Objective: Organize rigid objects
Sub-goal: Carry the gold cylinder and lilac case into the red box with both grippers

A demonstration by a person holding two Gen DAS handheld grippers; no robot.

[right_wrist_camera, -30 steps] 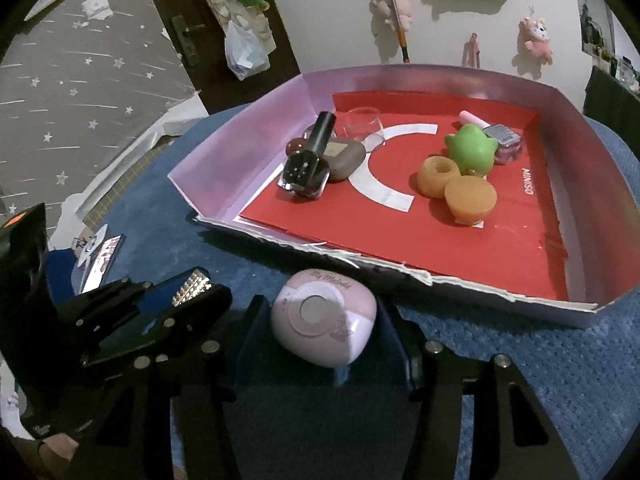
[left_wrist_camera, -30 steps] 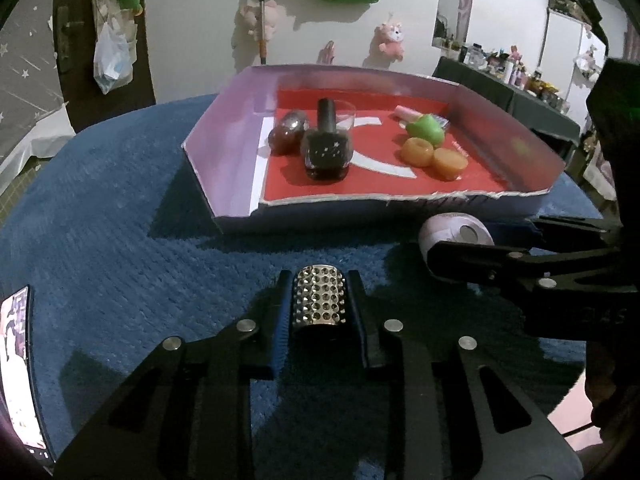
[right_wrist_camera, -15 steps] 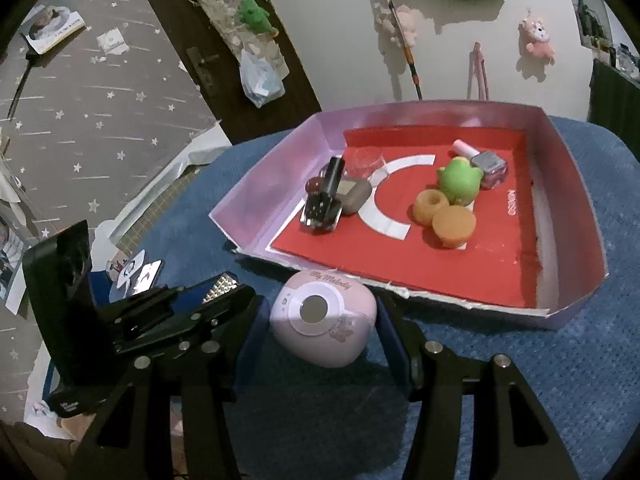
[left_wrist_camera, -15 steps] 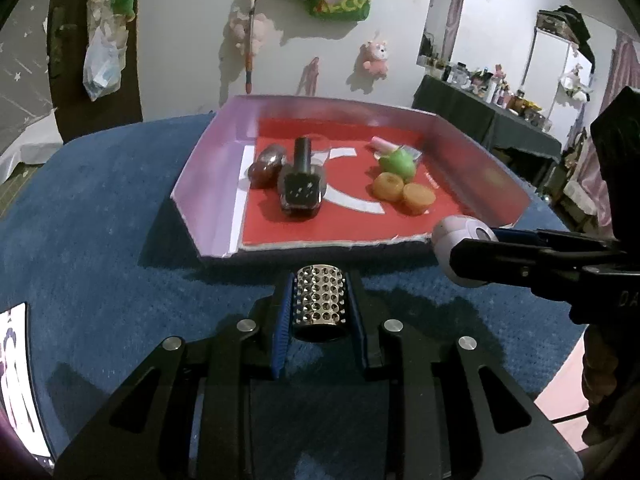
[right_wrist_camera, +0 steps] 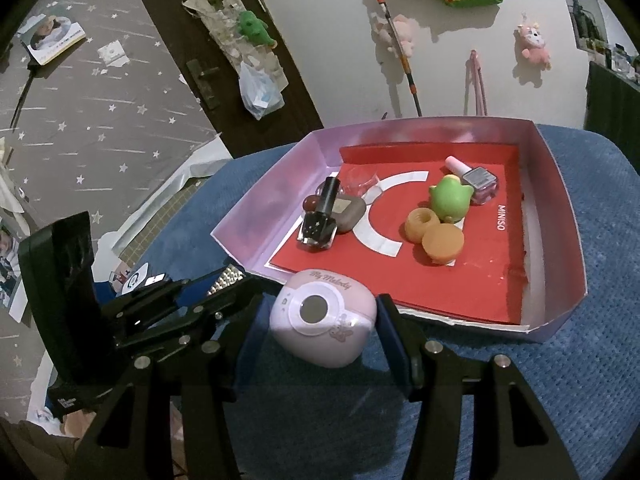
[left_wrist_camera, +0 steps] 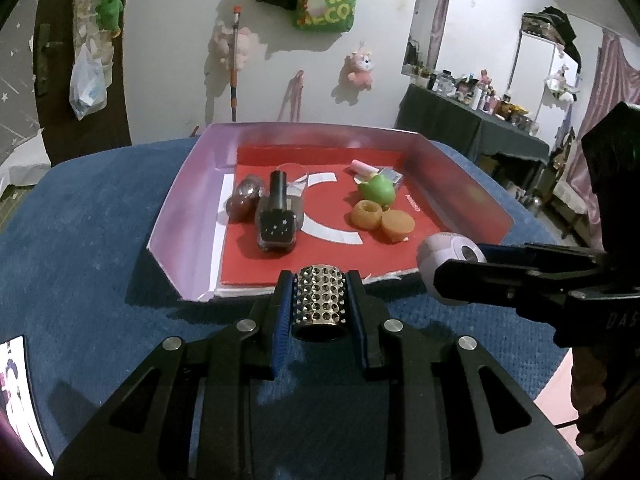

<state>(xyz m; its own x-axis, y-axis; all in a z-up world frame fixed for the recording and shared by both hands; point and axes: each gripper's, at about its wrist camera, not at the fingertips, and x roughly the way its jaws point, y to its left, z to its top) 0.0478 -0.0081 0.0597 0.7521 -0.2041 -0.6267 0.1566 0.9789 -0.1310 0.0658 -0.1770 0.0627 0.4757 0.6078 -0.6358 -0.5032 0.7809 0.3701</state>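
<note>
Your left claw [left_wrist_camera: 319, 312] is clamped narrow on the studded metal cylinder [left_wrist_camera: 320, 300], which sits upright between the blue pads with its open end toward you, hanging just short of the near wall of the pink-walled tray [left_wrist_camera: 188, 208] on the blue-covered desk [left_wrist_camera: 80, 240]. To do this step well, I judge you should carry it over that low, ragged front edge with room to spare, then set it down on the bare red floor near the front of the tray, short of the black nail polish bottle [left_wrist_camera: 276, 216] that lies there with a dark rounded piece just beside it on the left; let go only once the cylinder rests on the floor, since it looks apt to roll if dropped on its side. Further right in the tray, keep away from the two orange rings [right_wrist_camera: 434, 236] and the green figure [right_wrist_camera: 450, 200], with the pink-capped bottle [right_wrist_camera: 476, 178] just behind them. Your right claw [right_wrist_camera: 322, 320] holds the pink rounded case [right_wrist_camera: 322, 316] at a middling width, one pad on each flank, the case's round window facing up; it hangs at the tray's near edge, right of the left claw. The open red patch in the tray's near right corner looks the safest landing place for it. Bring the two in one after the other, or well apart, so the claws do not knock together over the rim.
</note>
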